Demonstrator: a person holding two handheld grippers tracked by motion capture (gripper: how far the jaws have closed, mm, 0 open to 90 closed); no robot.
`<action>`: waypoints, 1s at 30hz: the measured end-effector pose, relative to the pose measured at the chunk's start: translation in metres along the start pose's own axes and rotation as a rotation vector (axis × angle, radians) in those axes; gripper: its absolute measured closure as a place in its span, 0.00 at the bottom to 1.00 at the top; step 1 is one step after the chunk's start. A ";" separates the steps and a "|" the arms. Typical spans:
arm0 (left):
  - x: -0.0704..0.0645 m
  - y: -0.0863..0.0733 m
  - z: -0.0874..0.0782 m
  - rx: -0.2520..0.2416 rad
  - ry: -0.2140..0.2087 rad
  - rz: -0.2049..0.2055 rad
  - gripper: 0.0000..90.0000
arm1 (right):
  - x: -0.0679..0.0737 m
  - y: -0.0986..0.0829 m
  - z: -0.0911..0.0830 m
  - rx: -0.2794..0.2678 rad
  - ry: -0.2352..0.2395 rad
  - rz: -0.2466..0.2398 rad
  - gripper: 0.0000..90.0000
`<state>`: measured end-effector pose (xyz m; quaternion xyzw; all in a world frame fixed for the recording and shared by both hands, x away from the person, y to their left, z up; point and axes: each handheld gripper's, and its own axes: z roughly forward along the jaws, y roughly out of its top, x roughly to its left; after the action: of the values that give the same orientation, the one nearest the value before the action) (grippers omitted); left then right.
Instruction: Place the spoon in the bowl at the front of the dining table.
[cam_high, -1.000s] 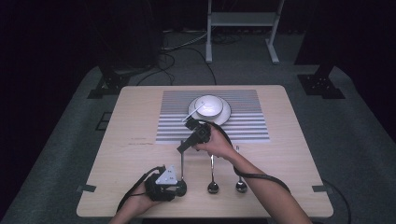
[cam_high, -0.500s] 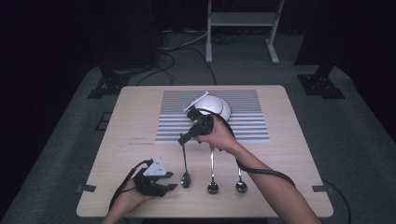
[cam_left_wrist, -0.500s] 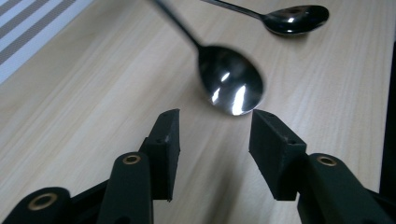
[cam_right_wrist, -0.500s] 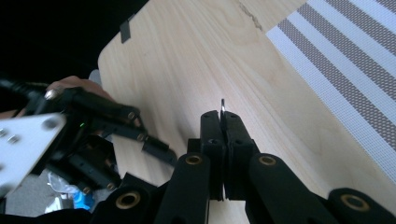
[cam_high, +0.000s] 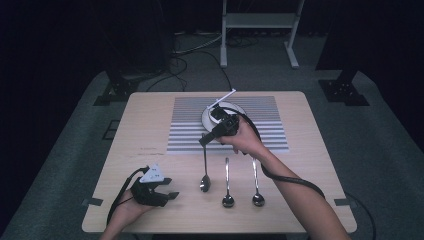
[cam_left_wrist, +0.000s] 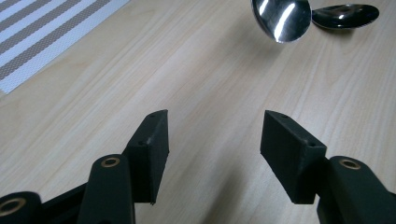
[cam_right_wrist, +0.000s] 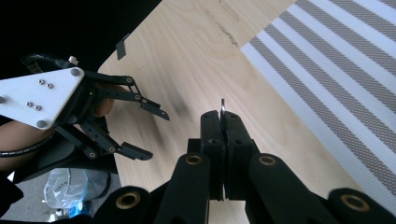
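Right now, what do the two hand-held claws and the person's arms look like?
Both are black. The left claw carries a pale three-cornered plate dotted with small screws, and a black cable loops from it. The right claw trails a black cable along the forearm. Brass-coloured pivot pins show on the jaw links. No sleeves are visible on the forearms.

Black grippers with brass-ringed fingers, a screwed white plate.

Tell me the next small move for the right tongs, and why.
Probably lift the right tongs straight up a little. They are shut on the handle tip of the left spoon, whose bowl sits low beside the middle spoon. The left tongs are open and apart from it.
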<state>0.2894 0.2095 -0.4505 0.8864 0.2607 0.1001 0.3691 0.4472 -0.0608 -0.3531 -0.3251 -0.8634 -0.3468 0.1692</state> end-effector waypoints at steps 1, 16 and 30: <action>0.001 0.000 0.000 0.004 0.001 -0.003 0.43 | -0.001 0.000 -0.001 -0.002 0.001 0.004 0.98; 0.008 -0.002 -0.002 0.012 0.029 -0.067 0.23 | -0.015 -0.002 -0.013 -0.044 -0.016 0.042 0.98; 0.009 -0.002 -0.002 0.007 0.041 -0.099 0.13 | -0.025 0.001 -0.027 -0.089 -0.044 0.067 0.98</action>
<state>0.2958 0.2164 -0.4507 0.8714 0.3123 0.0991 0.3650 0.4679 -0.0908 -0.3467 -0.3686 -0.8393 -0.3716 0.1474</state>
